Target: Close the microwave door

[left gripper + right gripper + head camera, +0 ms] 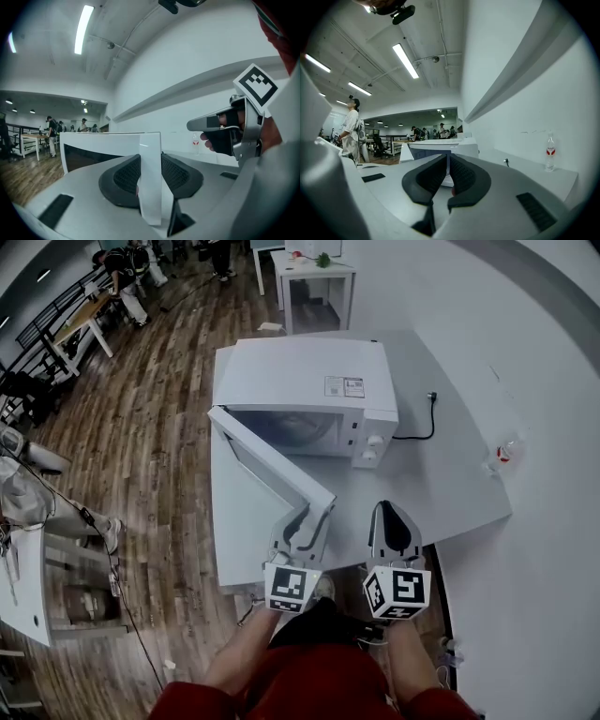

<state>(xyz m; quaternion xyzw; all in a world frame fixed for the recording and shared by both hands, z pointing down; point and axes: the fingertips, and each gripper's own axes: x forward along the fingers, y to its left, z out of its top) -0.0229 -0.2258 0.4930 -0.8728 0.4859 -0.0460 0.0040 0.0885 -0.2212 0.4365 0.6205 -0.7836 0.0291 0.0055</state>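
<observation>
Microwave (309, 395): stands on the white table (459, 474), far from you, its door (267, 465) swung open toward your near left. Your left gripper (306, 517) pinches the door's free edge. Your right gripper (386, 510) has its jaws pressed together on nothing.

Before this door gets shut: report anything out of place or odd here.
The white microwave's door stands wide open, its free edge between the left gripper's fingers. Its black power cord lies loose on the white table, plug unconnected. Nothing spilled.

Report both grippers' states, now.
Left gripper: closed on the microwave door edge.
Right gripper: closed, holding nothing.
</observation>
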